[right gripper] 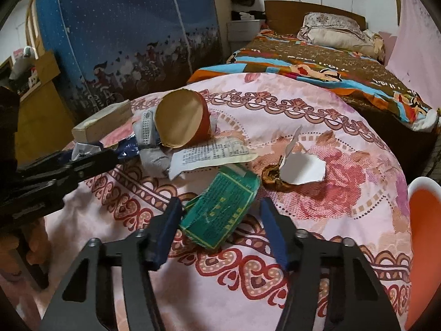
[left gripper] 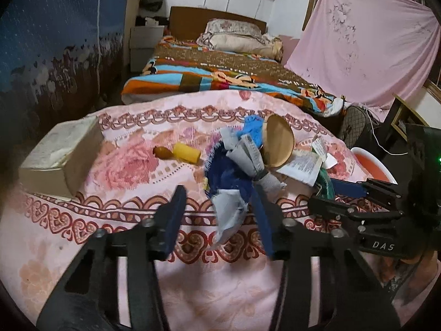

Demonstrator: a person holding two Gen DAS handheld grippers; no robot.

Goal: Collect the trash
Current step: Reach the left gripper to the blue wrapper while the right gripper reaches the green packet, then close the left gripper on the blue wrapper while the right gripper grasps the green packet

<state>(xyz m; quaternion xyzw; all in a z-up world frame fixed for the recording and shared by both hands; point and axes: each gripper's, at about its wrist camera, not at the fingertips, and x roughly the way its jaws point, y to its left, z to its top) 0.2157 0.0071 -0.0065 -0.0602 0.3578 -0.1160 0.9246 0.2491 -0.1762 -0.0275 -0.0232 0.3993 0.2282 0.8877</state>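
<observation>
Lying flat between the open right tool's (right gripper: 220, 229) fingers, the green packet (right gripper: 220, 209) points diagonally up-right; left tool (left gripper: 220, 215) open too.

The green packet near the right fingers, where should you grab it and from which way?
Grab the green packet across its two long sides, coming in from its near short end, probably. It lies flat and tilted on the pink cloth, near end between the open right gripper, so the fingers should just slide forward and close. Its far end touches the printed paper.
</observation>
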